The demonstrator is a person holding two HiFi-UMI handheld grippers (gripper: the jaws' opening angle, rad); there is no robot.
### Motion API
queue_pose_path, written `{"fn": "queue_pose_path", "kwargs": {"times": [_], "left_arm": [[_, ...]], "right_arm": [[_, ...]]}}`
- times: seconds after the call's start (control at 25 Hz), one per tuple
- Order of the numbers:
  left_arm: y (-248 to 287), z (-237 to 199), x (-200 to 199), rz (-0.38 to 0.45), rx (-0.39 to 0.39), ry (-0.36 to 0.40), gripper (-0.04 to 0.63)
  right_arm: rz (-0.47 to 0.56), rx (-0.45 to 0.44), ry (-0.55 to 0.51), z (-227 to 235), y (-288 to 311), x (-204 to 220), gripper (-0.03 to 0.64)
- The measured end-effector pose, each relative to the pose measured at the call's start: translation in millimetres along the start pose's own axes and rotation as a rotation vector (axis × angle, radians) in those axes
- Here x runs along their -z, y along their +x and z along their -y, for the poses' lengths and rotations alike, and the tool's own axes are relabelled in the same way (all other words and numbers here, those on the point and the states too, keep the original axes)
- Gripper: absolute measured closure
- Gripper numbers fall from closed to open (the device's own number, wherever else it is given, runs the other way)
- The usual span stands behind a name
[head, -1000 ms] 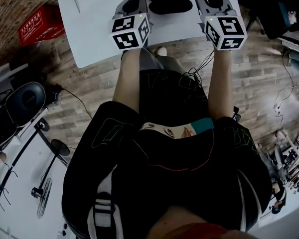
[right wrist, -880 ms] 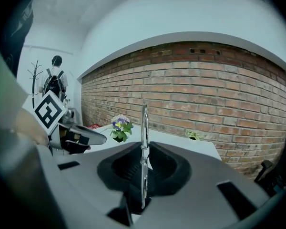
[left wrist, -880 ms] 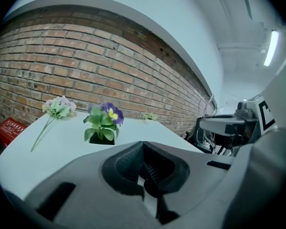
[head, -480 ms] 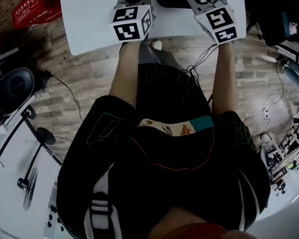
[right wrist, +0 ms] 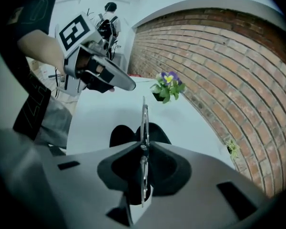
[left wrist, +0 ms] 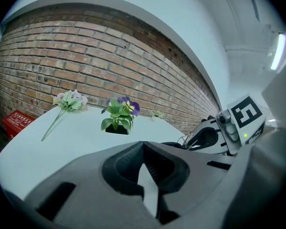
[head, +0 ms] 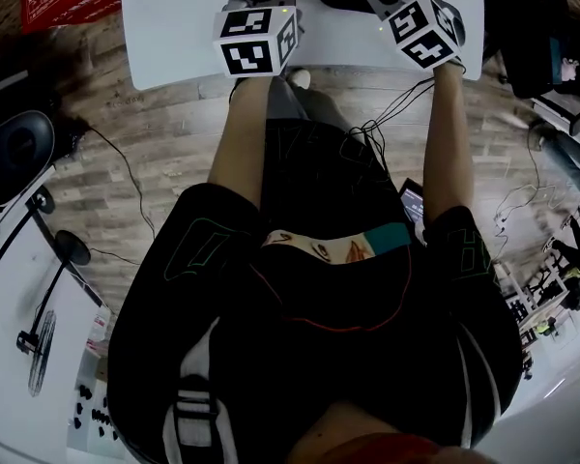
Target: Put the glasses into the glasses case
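Since the right claw (right wrist: 144, 150) is clamped on the thin metal-framed glasses (right wrist: 145, 120), edge-on just above the black glasses case (right wrist: 120, 133) lying open on the white worktop (right wrist: 97, 111), they should probably be turned flat before release; the left claw (left wrist: 143, 147), closed empty, could steady the case.

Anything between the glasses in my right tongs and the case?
Nothing visible. The glasses, clamped in the right tongs, point straight at the black case on the white table; the left tongs sit aside.
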State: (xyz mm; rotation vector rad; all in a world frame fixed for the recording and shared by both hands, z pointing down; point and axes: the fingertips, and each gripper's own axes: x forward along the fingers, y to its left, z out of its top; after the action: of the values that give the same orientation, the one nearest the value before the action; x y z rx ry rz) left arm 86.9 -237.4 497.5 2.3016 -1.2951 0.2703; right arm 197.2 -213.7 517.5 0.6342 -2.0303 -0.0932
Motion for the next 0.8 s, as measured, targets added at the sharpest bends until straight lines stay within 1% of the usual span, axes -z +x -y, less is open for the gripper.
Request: {"fn": "queue_pose_path", "kwargs": {"times": [0.12,0.32,0.52,0.8], "left_arm": [[-1,-3,2,-0.002,-0.001,-0.003,0.597],[-2,-10,4,-0.006,-0.009,-0.009,0.597],[-5,-17,3,-0.005,-0.019,-0.015,0.597],[-7,-16,5,-0.005,-0.022,-0.018,0.597]], "right_arm": [[-0.072,-0.040,-0.075,-5,11,5,0.561],[-0.144,-0.120,-0.136,-14,30,14,0.561],[-0.214,-0.177,-0.204,-18,38,19,0.561],[-0.294,-0.273,-0.244,-27,39,32,0.561]]}}
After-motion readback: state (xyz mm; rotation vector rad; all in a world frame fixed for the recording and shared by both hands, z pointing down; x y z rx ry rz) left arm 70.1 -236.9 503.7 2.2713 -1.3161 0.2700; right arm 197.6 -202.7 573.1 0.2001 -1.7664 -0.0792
